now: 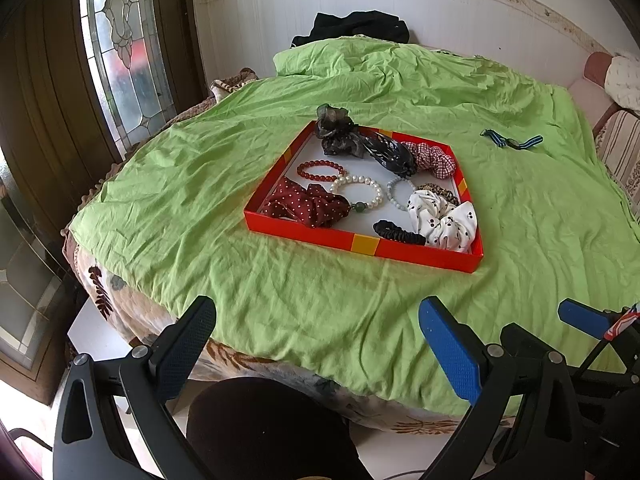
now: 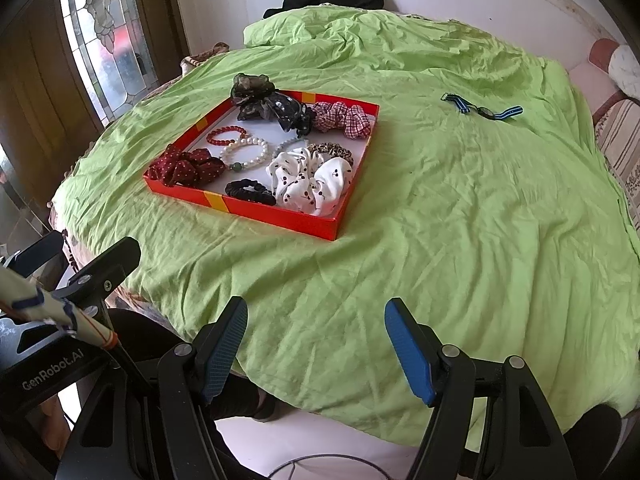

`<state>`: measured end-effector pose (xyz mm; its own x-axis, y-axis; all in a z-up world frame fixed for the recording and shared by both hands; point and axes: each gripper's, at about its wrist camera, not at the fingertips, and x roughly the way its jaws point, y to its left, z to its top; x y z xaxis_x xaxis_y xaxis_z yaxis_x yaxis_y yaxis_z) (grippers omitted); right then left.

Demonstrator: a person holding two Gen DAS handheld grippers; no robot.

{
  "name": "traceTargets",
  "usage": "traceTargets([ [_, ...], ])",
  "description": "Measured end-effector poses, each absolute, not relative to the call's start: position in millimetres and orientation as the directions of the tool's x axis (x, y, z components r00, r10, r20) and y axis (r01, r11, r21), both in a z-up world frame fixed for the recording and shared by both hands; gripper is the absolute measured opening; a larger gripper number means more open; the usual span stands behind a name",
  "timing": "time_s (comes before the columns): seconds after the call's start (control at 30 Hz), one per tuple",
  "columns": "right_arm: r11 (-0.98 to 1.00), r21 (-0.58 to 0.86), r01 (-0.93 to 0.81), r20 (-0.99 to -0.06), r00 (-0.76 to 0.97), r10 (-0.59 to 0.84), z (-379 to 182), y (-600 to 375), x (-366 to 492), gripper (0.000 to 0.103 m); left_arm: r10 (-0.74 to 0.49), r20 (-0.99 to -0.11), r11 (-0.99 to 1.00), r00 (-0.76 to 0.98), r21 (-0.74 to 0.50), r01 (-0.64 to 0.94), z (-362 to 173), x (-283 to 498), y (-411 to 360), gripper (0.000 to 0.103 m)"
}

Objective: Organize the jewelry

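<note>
Green sheet, badly rumpled, carries the red tray of bracelets and scrunchies; a striped-strap watch lies well apart. Both the left gripper and right gripper hang agape, empty. Reaching for the watch, a finger could snag cloth and shift the tray.

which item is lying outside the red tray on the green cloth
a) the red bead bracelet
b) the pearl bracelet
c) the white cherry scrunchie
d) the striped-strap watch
d: the striped-strap watch lies alone on the green cloth, well to the right of the red tray, while the pearl bracelet, white cherry scrunchie and red bead bracelet all sit inside it.
</note>
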<state>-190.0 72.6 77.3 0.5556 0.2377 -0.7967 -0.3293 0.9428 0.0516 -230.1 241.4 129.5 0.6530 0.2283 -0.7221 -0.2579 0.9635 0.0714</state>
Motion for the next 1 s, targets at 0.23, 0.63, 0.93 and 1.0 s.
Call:
traceTargets([
  [0.23, 0.941, 0.051, -0.333, -0.799, 0.552, 0.239, 76.7, 74.5, -189.2, 0.076, 0.226, -0.723, 0.964, 0.653, 0.069, -0.257, 129.3, -230.2, 242.5, 0.101],
  [0.63, 0.940, 0.057, -0.336, -0.799, 0.550, 0.245, 75.5, 74.0, -187.9, 0.077, 0.228, -0.725, 0.963, 0.650, 0.071, -0.259, 129.5, -229.3, 243.8, 0.101],
  [0.93, 0.937, 0.071, -0.341, -0.802, 0.539, 0.257, 75.9, 71.8, -185.8, 0.077, 0.232, -0.727, 0.962, 0.646, 0.074, -0.262, 129.7, -228.7, 243.3, 0.101],
  [1.0, 0.935, 0.078, -0.346, -0.802, 0.535, 0.265, 76.2, 71.2, -185.7, 0.077, 0.242, -0.721, 0.960, 0.649, 0.080, -0.270, 131.6, -229.4, 242.8, 0.101],
])
